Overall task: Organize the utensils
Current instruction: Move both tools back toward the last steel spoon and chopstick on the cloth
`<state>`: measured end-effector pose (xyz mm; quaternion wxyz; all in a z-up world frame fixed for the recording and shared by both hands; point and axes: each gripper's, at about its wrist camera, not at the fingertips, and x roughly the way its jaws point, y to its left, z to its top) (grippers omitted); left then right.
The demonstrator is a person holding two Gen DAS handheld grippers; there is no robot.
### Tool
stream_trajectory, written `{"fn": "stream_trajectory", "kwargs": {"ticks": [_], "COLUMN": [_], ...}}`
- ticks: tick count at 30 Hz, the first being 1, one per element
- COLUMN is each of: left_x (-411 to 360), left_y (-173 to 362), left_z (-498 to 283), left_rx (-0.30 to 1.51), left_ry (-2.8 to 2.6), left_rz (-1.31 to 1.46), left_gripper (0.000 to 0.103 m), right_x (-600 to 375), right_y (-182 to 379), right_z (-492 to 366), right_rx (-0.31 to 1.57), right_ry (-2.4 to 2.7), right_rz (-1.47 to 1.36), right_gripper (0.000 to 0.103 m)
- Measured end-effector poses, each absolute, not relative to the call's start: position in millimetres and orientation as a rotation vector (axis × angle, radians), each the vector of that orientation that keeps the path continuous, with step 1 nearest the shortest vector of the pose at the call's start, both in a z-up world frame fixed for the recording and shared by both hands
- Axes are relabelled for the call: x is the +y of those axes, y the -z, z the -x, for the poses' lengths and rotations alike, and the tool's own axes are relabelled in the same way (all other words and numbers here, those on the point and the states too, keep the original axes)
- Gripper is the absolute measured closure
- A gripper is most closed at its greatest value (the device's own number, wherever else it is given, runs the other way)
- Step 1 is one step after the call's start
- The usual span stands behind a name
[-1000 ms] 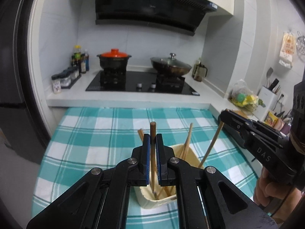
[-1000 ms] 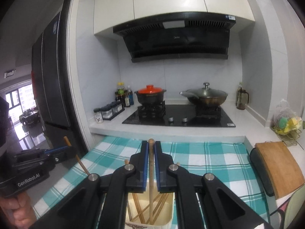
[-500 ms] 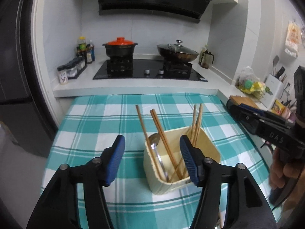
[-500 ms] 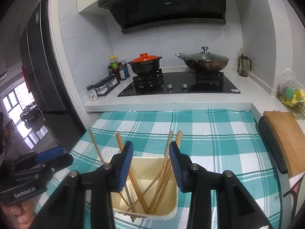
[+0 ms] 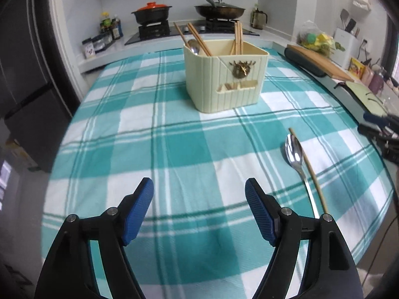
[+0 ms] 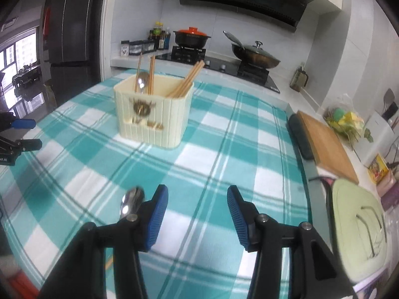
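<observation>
A cream utensil holder stands mid-table on the teal checked cloth, holding several wooden chopsticks and a metal spoon; it also shows in the right wrist view. A second spoon and one loose chopstick lie on the cloth at the near right. My left gripper is open and empty, low over the near cloth. My right gripper is open and empty, with the loose spoon's bowl just left of its left finger.
A wooden cutting board and a green lidded item sit on the counter at the right. The stove at the back carries a red-lidded pot and a wok. A dark fridge stands at the left.
Both grippers let go of their chopsticks, which now stand in the holder. Both opened and pulled back and down toward the near side of the table.
</observation>
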<state>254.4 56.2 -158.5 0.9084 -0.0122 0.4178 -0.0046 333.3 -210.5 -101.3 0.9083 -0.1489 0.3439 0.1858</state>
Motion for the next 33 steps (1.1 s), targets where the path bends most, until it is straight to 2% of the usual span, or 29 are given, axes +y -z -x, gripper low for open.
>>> {"fn": "stream_trajectory", "kwargs": {"ticks": [5,11,22,33], "left_x": [32,1,-24,-57], "left_y": [192,203,205,208], "left_z": [-233,-225,-229,-274], "left_rx": [0.878,0.91,0.918,0.921], "left_ry": [-0.004,0.032,0.073,0.127], "left_rz": [0.141,0.074,0.073,0.035], "left_gripper": [0.023,0.023,0.023,0.021], "right_x": [-235,-248,-259,-260], "right_y": [153,185,196,199], "right_z": [-273,-245,-240,-234], "right_rx": [0.72,0.74,0.745,0.738], "right_ry": [-0.319,-0.222,-0.188,-0.184], "right_rz": [0.162,-0.013,-0.07,-0.085], "right_gripper": [0.053,0.053,0.053,0.053]}}
